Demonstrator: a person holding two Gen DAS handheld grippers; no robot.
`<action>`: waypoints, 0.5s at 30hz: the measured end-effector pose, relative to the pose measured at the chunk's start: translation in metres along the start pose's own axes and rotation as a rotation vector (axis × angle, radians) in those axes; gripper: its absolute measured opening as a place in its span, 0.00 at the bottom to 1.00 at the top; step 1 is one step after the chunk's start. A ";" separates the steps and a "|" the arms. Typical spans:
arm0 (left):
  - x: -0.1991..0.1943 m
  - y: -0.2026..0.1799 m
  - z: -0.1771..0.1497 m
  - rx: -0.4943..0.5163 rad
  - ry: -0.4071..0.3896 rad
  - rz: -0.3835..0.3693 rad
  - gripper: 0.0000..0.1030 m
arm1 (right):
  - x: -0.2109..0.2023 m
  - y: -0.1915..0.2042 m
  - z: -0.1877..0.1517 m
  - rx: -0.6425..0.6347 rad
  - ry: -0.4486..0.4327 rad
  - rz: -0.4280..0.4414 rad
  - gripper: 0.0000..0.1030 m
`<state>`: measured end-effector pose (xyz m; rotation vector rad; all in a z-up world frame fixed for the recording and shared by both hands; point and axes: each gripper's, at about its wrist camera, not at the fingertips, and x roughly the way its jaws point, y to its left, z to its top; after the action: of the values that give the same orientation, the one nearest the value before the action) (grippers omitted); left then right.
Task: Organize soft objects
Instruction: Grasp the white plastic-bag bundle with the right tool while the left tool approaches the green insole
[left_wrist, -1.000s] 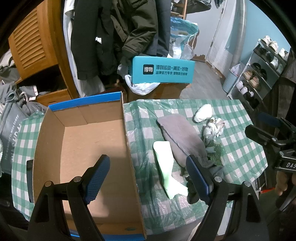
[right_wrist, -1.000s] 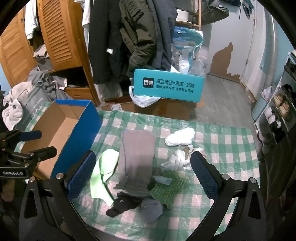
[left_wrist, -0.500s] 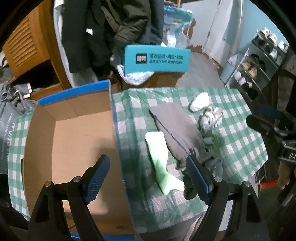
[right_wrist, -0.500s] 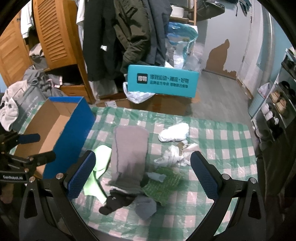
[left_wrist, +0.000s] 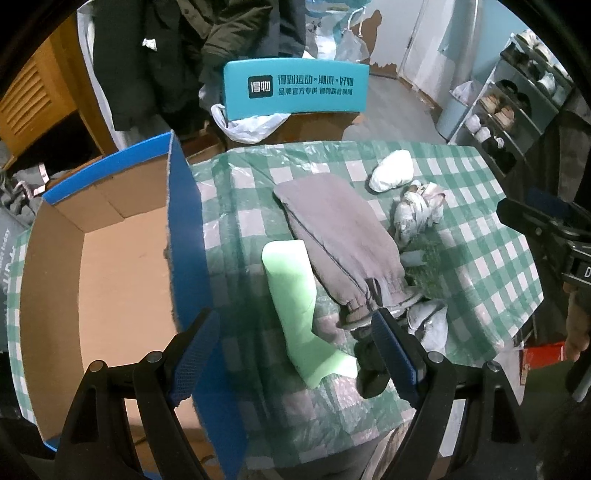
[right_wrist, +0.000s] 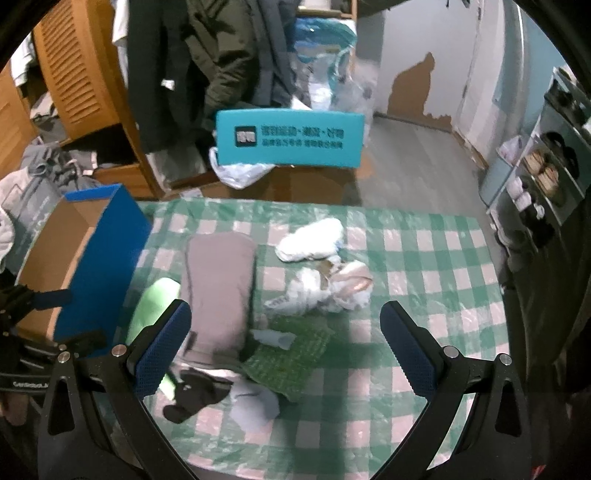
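Cardboard forms the open box at the far left, blue on the outside, brown and bare within; its near corner is cut off by the left gripper, whose blue-padded fingers are spread wide with nothing between them. Just right of the box wall, a pale green sock lies flat on the checked tablecloth, touching the grey folded garment beside it. A black sock sits at the garment's near end, partly hidden behind the left gripper's right finger. Further right a green knitted cloth lies under the pile's edge, with a small light-blue piece on it and a grey-blue sock nearer the table's front. Beyond these, a crumpled white-and-tan bundle and a rolled white sock rest apart from the grey garment. The right gripper hangs above the pile, fingers likewise wide apart and holding nothing. Motion blur softens the right wrist view, so fabric detail is unclear. Behind the table stand a teal box with printed characters, hanging coats, a slatted wooden door, and a shoe rack at right.
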<state>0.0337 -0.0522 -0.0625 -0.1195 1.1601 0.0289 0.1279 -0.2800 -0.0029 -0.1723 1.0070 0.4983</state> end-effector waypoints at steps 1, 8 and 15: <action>0.002 0.000 0.001 -0.002 0.003 -0.001 0.83 | 0.003 -0.003 0.001 0.002 0.008 -0.005 0.98; 0.021 -0.005 0.010 -0.015 0.026 0.009 0.83 | 0.032 -0.023 -0.001 0.034 0.076 -0.026 0.98; 0.036 -0.004 0.027 -0.039 0.031 0.027 0.83 | 0.064 -0.045 0.002 0.105 0.167 -0.010 0.98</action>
<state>0.0730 -0.0548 -0.0847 -0.1390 1.1924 0.0743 0.1789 -0.2978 -0.0597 -0.1263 1.1921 0.4252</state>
